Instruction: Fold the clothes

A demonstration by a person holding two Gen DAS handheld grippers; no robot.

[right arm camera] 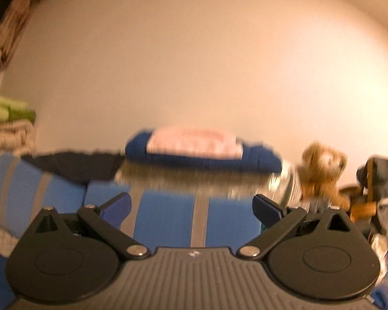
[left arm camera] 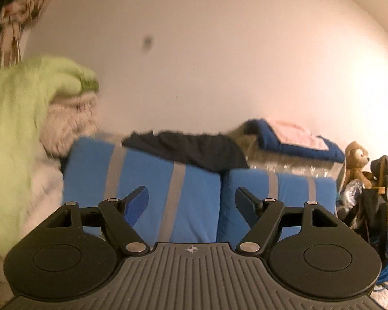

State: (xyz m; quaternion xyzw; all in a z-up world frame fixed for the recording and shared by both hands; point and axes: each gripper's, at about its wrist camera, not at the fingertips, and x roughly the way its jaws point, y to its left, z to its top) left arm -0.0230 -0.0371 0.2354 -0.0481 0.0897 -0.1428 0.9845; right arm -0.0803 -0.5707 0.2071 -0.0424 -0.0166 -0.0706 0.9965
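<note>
A dark garment (left arm camera: pixel 191 147) lies crumpled on top of blue cushions with grey stripes (left arm camera: pixel 147 180); it also shows in the right wrist view (right arm camera: pixel 75 165). A folded blue item with a pink cloth on it (left arm camera: pixel 295 139) lies further right, and shows in the right wrist view (right arm camera: pixel 199 149). My left gripper (left arm camera: pixel 191 201) is open and empty, held in front of the cushions. My right gripper (right arm camera: pixel 191 206) is open and empty, facing the cushions (right arm camera: pixel 168 219). Both views are blurred.
A pile of green and cream fabric (left arm camera: pixel 25 129) stands at the left, also in the right wrist view (right arm camera: pixel 7 126). A brown teddy bear (left arm camera: pixel 355 165) and dark clutter (left arm camera: pixel 375 206) sit at the right. A plain wall (left arm camera: pixel 219 64) is behind.
</note>
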